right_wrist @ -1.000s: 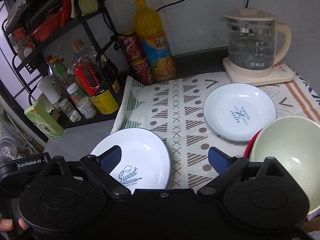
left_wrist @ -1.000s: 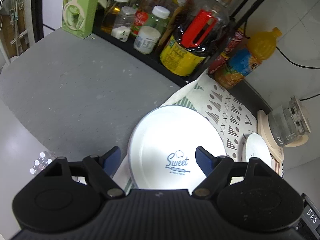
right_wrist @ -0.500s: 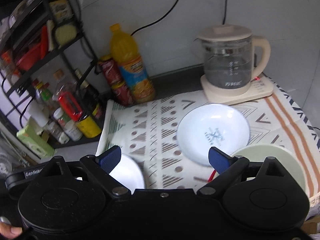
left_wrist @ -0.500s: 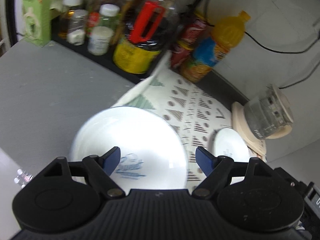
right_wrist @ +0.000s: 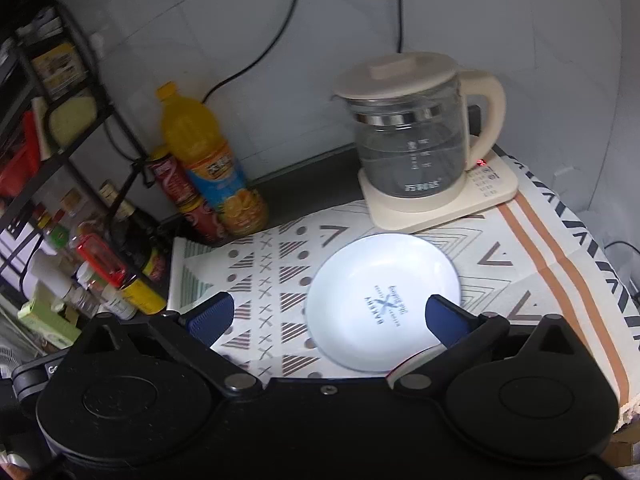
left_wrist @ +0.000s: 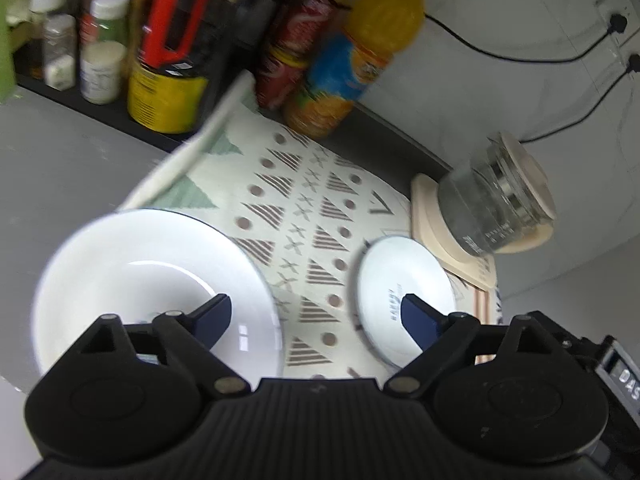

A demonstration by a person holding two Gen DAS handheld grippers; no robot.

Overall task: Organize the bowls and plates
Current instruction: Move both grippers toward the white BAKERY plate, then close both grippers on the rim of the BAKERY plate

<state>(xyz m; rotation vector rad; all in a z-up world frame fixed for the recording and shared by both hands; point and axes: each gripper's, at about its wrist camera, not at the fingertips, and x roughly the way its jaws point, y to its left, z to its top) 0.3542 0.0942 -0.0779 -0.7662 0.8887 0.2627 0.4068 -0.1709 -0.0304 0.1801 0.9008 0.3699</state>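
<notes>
Both the left tongs and right tongs are hanging wide, holding nothing. The large plate is lying at nine o'clock, well apart from the small plate; stacking is seemingly not begun.

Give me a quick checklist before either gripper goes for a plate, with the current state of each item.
1. Left gripper open: ok, fingers wide apart, nothing between them.
2. Right gripper open: ok, also empty.
3. Large white plate reachable: ok, it lies close under the left gripper, partly on the patterned cloth.
4. Small white plate free of clutter: ok, alone on the cloth, in front of the glass kettle.
5. Left view sharp enough to aim: not ok, it is motion-blurred.
6. Plate rims liftable off the cloth: cannot tell.
</notes>
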